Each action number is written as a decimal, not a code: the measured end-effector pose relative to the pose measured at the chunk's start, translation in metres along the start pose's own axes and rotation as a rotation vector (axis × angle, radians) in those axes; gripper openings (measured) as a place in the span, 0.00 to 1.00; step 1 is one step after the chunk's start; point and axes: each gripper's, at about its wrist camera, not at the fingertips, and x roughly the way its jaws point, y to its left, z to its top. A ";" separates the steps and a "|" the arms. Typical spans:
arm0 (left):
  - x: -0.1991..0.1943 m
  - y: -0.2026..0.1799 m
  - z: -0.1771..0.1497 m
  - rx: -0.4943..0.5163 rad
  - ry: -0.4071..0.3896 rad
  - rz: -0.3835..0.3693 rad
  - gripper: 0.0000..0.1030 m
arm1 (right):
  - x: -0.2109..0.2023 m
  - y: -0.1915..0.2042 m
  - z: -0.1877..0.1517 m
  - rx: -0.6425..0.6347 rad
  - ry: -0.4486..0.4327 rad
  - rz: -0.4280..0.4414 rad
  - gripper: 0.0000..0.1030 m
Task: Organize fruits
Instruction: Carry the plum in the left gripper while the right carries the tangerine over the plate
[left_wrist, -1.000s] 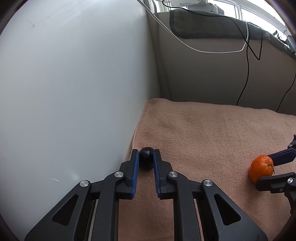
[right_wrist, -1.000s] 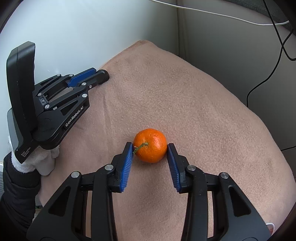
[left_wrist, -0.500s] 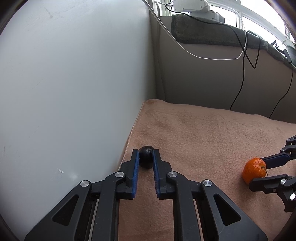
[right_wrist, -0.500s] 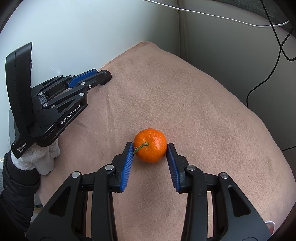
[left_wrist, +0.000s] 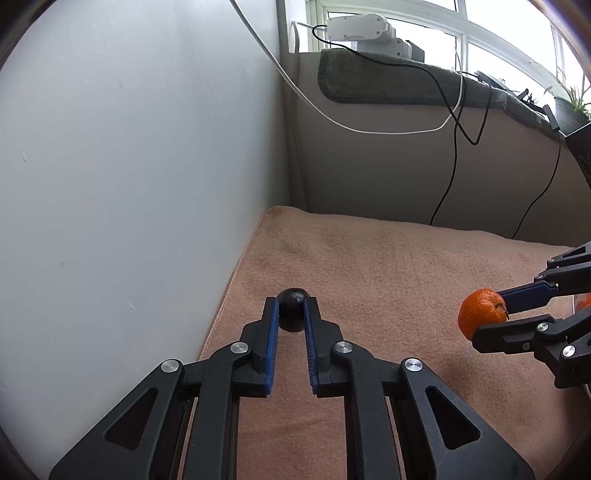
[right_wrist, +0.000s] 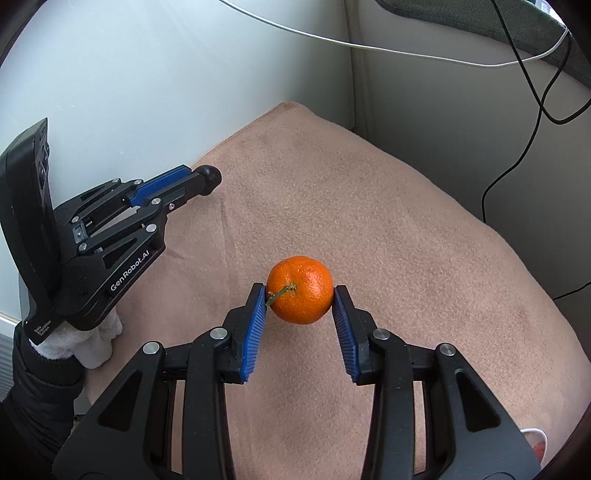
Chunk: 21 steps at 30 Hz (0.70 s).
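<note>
A small dark round fruit (left_wrist: 291, 309) sits pinched between the blue pads of my left gripper (left_wrist: 291, 314), just above the tan blanket's left edge. In the right wrist view the same dark fruit (right_wrist: 209, 178) pokes out past the left gripper's fingertips. My right gripper (right_wrist: 300, 295) is shut on an orange mandarin (right_wrist: 300, 290) with a short green stalk, held a little above the blanket. From the left wrist view the mandarin (left_wrist: 482, 313) shows at the right between the right gripper's fingers.
A tan blanket (right_wrist: 388, 221) covers the surface. A white wall (left_wrist: 129, 184) runs close along its left edge, with a beige ledge and hanging black and white cables (left_wrist: 454, 122) behind. A gloved hand (right_wrist: 88, 339) holds the left gripper. Something red-and-white (right_wrist: 535, 441) peeks in at lower right.
Both grippers have risen a little off the blanket with their fruits still held. The left one has tilted up, so more of the window ledge shows.
</note>
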 end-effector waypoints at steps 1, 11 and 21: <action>-0.005 -0.001 0.000 -0.003 -0.008 -0.008 0.12 | -0.005 0.001 -0.001 -0.003 -0.009 -0.001 0.37; -0.053 -0.028 0.003 -0.009 -0.089 -0.098 0.12 | -0.054 0.002 -0.022 -0.003 -0.090 -0.015 0.37; -0.050 -0.050 -0.024 0.018 -0.025 -0.133 0.10 | -0.074 -0.009 -0.050 0.023 -0.108 -0.037 0.37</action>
